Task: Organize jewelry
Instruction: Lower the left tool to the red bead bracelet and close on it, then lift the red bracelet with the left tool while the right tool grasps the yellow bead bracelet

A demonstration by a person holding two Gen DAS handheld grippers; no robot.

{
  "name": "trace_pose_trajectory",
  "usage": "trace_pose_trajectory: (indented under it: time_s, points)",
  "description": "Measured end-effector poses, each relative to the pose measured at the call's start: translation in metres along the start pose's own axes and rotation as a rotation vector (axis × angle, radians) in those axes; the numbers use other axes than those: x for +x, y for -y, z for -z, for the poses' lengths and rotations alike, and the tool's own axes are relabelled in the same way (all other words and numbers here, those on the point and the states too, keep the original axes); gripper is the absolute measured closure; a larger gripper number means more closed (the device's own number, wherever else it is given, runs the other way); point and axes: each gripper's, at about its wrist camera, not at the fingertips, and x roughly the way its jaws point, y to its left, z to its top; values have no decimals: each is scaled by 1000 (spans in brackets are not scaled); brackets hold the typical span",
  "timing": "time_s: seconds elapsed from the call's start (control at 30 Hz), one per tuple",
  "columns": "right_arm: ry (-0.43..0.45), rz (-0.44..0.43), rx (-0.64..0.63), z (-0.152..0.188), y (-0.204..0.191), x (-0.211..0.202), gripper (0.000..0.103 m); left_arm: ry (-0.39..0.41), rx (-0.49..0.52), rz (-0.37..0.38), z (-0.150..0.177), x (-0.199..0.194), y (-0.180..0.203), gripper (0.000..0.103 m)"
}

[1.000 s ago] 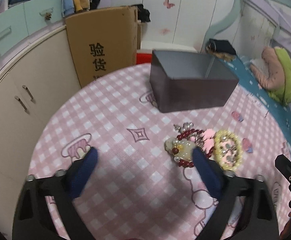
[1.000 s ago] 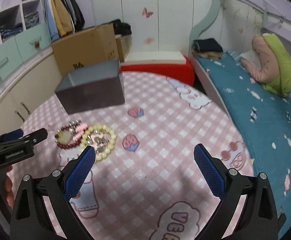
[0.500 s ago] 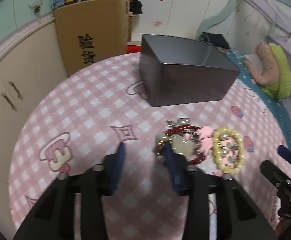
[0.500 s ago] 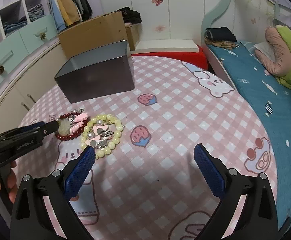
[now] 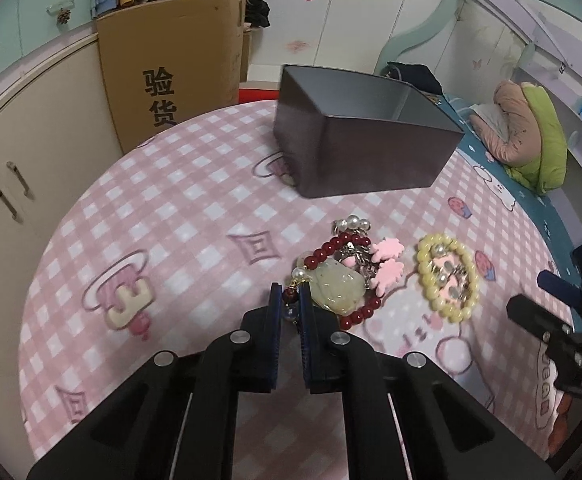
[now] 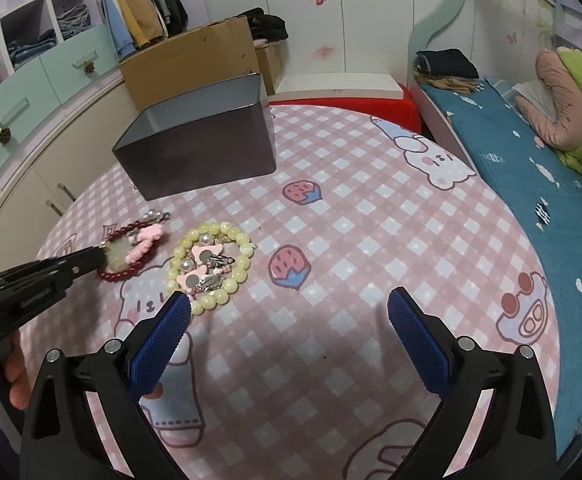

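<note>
The left gripper (image 5: 291, 304) is down on the worktop (image 5: 179, 216), its blue fingers (image 5: 275, 312) drawn almost together around the near edge of the red bead bracelet (image 5: 333, 246), pinching a dark bead and the cord there. It looks like a firm hold, though the beads between the pads are partly hidden. A pale green stone pendant (image 5: 337, 290) lies inside that bracelet, with pink clips (image 5: 389, 260) just beside it. The yellow bead bracelet (image 6: 211, 266) rests right of the red one, apart from it, ringing small pearl and pink earrings. Behind the red bracelet stands the open grey box (image 5: 363, 148). The right gripper (image 6: 289, 334) hovers nearer than the yellow bracelet, fingers (image 6: 163, 338) spread wide, holding nothing.
</note>
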Motion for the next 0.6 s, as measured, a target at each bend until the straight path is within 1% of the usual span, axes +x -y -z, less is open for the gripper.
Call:
trace_pose_trajectory:
  time_s: [0.1, 0.17, 0.27, 0.33, 0.47, 0.6]
  points:
    - [12, 12, -7, -1, -2, -3, 7, 10, -13, 20, 5, -14, -11, 96]
    - [16, 11, -6, -2, -2, -4, 7, 33, -9, 59, 7, -29, -14, 96]
    - [19, 12, -17, -4, -6, -3, 7, 72, -9, 174, 4, -54, -13, 96]
    - [27, 30, -26, -5, -8, -3, 7, 98, 8, 212, 3, -66, -9, 96]
    - [36, 63, -23, -13, -6, 0, 7, 122, 41, 238, 0, -79, 0, 96]
    - [35, 98, -49, -26, -6, 9, 8, 124, 58, 248, 2, -85, 1, 96]
